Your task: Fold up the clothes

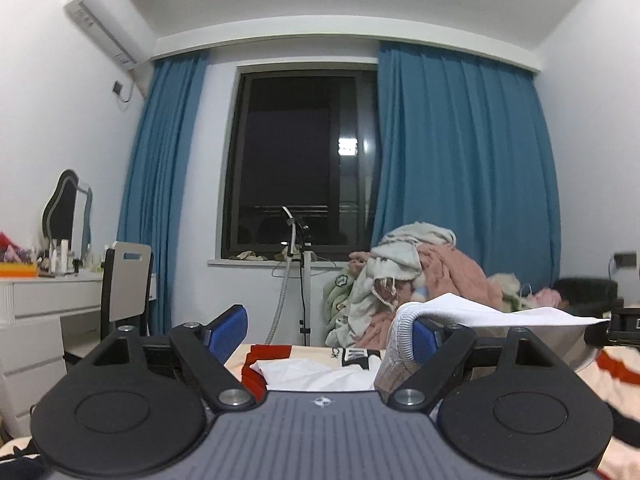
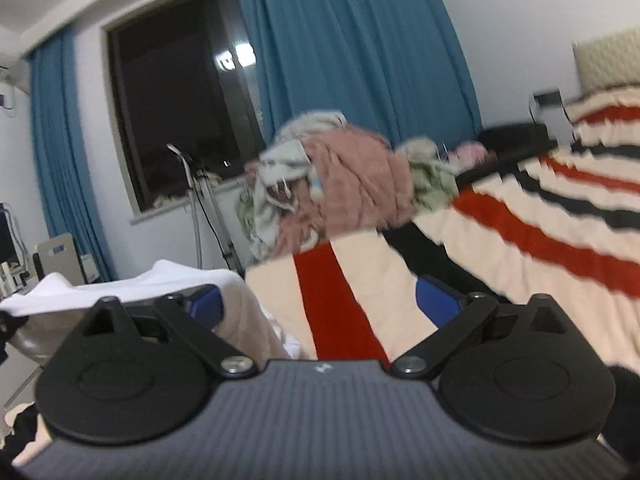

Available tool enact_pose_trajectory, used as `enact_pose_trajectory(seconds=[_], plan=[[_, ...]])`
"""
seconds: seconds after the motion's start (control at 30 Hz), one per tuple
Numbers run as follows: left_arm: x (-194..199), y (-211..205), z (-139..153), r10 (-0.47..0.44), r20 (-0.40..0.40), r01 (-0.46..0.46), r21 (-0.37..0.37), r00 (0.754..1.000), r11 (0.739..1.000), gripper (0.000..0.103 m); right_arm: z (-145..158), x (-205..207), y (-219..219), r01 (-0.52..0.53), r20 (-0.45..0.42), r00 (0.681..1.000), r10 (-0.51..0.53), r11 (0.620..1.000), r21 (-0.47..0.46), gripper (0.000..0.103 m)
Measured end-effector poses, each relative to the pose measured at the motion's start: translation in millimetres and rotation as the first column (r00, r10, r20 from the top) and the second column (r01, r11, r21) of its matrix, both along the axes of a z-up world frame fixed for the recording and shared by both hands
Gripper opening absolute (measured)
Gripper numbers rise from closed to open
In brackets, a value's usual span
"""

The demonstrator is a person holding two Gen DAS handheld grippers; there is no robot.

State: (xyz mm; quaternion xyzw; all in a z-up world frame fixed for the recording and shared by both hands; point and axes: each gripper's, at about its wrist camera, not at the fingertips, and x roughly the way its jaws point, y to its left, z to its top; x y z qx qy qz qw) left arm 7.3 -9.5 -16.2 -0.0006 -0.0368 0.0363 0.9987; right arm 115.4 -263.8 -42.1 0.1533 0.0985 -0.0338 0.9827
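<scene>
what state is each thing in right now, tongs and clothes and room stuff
left tongs: open, white garment's ribbed edge draped over one finger
right tongs: open, white cloth draped over one finger
white garment: lifted, hanging between the tongs
clothes pile: heaped, unfolded
curtains: drawn apart
window: dark, uncovered
striped blanket: spread on the bed

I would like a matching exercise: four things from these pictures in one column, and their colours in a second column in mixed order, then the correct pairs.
Things:
1. curtains
2. garment draped over the left gripper
3. blanket
4. largest item in the clothes pile

Colours:
A. pink
B. white
C. blue
D. cream with red and dark stripes

Pairs: 1-C, 2-B, 3-D, 4-A
</scene>
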Motion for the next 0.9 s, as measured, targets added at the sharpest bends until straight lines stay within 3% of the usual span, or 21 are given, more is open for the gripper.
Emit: enact_pose_trajectory(seconds=[0.07, 0.2, 0.43, 0.57, 0.77, 0.9], plan=[[-7.7, 6.4, 5.8, 0.012, 0.012, -0.012, -0.005, 1.0, 1.0, 0.085, 0.2, 1.3, 3.0, -0.013, -0.011, 1.0, 0.012, 1.0, -0.024, 0.101], [-10.3, 23.4, 14.7, 0.038, -0.005, -0.038, -0.037, 0.999, 0.999, 0.084, -30.3, 27.4, 7.8, -0.082, -0.267, 0.96, 0.08, 0.997, 0.004, 0.101], [0.5, 55.1, 10.6, 0.013, -0.166, -0.032, -0.114, 0.986, 0.993, 0.085, -11.7, 7.7, 11.6, 0.054, -0.082, 0.995, -0.056, 0.998, -0.031, 0.101], [2.6, 74.1, 1.0, -0.071, -0.301, 0.009, -0.205, 0.951, 0.979, 0.085, 2.9, -4.4, 8.0, 0.088, 0.068, 0.994, -0.084, 0.994, -0.058, 0.101], [4.2, 74.5, -28.0, -0.164, -0.421, 0.057, -0.255, 0.892, 0.965, 0.085, -0.5, -0.1, 5.6, 0.066, 0.039, 0.997, -0.065, 0.997, -0.043, 0.1], [7.4, 58.1, -38.5, -0.179, -0.455, 0.127, -0.142, 0.873, 0.982, 0.086, -1.8, 1.5, 3.9, 0.056, 0.025, 0.998, -0.056, 0.998, -0.029, 0.1]])
